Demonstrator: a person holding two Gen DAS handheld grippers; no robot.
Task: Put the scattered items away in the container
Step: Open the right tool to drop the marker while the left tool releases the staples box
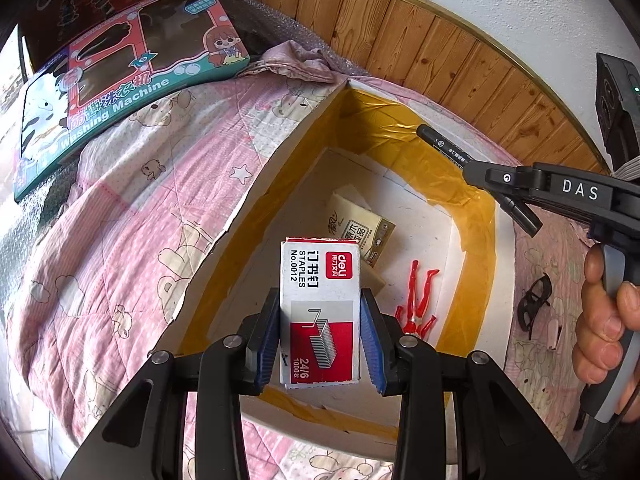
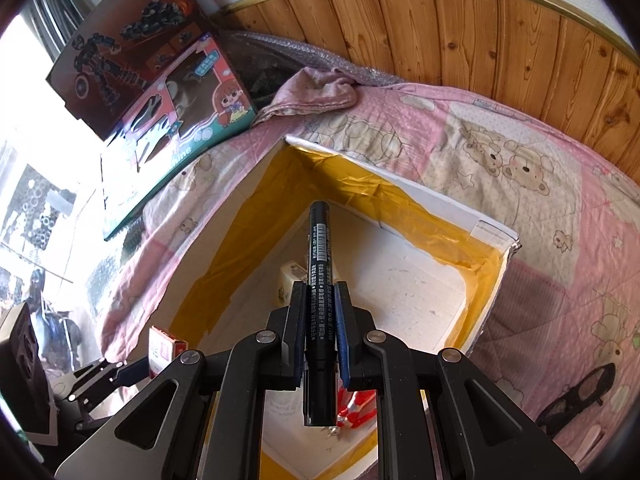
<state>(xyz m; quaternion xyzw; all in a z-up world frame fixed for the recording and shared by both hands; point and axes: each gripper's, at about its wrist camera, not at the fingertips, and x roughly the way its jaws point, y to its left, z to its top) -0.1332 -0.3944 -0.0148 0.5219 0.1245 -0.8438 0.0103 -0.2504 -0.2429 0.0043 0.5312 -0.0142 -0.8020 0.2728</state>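
Staples, in a small red and white box (image 1: pixel 320 312), are being held over the open cardboard box (image 1: pixel 505 248) by the left gripper (image 1: pixel 320 336), whose blue-padded jaws are clamped on the long sides of the staple box. That small box is hanging above the near edge of the container, printed face up, with the red label end pointing away from the gripper. The right gripper (image 2: pixel 319 332) is gripping a black marker (image 2: pixel 320 280), its jaws pressed shut against the barrel, and the marker is sticking forward over the middle of the container. In the left wrist view a hand (image 1: pixel 608 320) is wrapping around the handle of that right gripper at the right edge. Inside the container, a beige packet (image 1: pixel 362 228) is lying on the white floor toward the far corner, and a red plastic figure (image 1: pixel 416 300) is lying nearer the right wall; yellow tape is lining the inner rim. The container is sitting on a pink quilt (image 1: pixel 132 216) printed with bears. A pair of black glasses (image 2: pixel 576 396) is lying on the quilt just outside the container's right wall. Toy boxes (image 1: pixel 120 76) are resting at the far left, near the wooden wall panelling.
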